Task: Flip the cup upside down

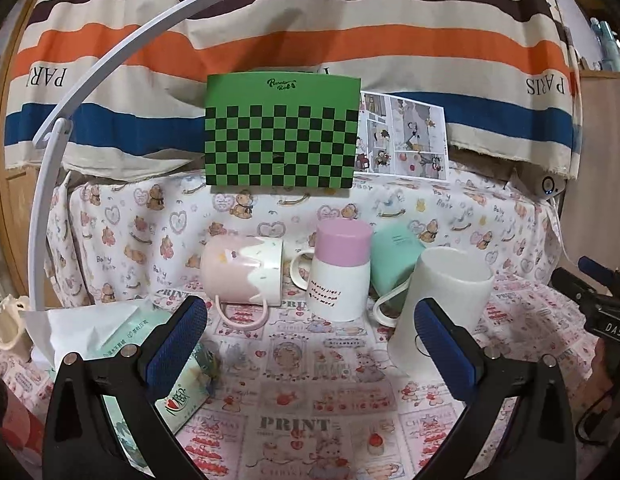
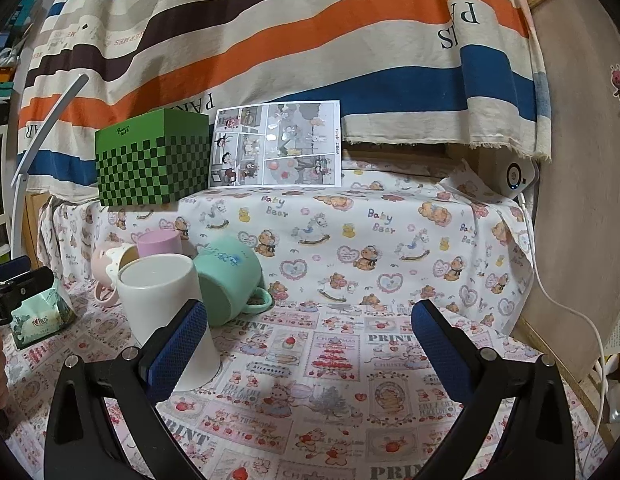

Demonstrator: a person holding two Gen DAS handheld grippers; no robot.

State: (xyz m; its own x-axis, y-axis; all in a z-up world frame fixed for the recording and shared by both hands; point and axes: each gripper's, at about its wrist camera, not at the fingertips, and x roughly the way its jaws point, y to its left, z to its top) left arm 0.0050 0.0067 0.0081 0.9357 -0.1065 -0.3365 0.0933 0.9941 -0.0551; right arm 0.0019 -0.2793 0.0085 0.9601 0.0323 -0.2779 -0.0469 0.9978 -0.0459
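A plain white cup (image 1: 442,300) stands base up, wider end on the patterned cloth; it also shows in the right wrist view (image 2: 165,300). Behind it a mint green mug (image 1: 392,264) lies tilted on its side, also in the right wrist view (image 2: 225,280). A pink and white mug (image 1: 241,272) lies on its side at the left. A white bottle with a pink lid (image 1: 340,272) stands upright between them. My left gripper (image 1: 310,344) is open and empty in front of the cups. My right gripper (image 2: 305,348) is open and empty, its left finger (image 2: 177,352) in front of the white cup.
A green checkered box (image 1: 281,132) and a comic sheet (image 1: 406,136) stand on a raised ledge behind. A tissue pack (image 1: 149,360) lies at the left. A white lamp arm (image 1: 69,120) curves up at the left. A white cable (image 2: 570,312) runs down the right side.
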